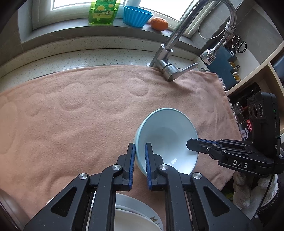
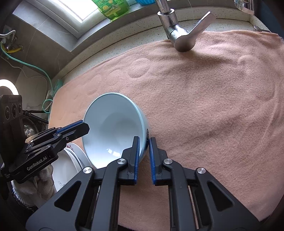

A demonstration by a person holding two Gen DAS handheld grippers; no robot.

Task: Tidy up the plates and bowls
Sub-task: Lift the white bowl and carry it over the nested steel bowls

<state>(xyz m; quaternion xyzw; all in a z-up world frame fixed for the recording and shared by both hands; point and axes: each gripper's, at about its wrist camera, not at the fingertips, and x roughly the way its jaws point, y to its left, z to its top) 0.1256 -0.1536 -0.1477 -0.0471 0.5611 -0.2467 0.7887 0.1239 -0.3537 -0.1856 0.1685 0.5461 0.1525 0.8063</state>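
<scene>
A pale blue bowl is held tilted above the pink towel. My left gripper straddles its left rim, one finger inside and one outside. My right gripper straddles the opposite rim the same way and shows in the left wrist view. The bowl also shows in the right wrist view, with the left gripper at its left rim. Stacked white plates lie below my left gripper near the towel's front edge; they also show in the right wrist view.
A chrome faucet stands at the back of the towel. A green soap bottle, a blue cup and an orange sit on the windowsill. A shelf with scissors is at the right.
</scene>
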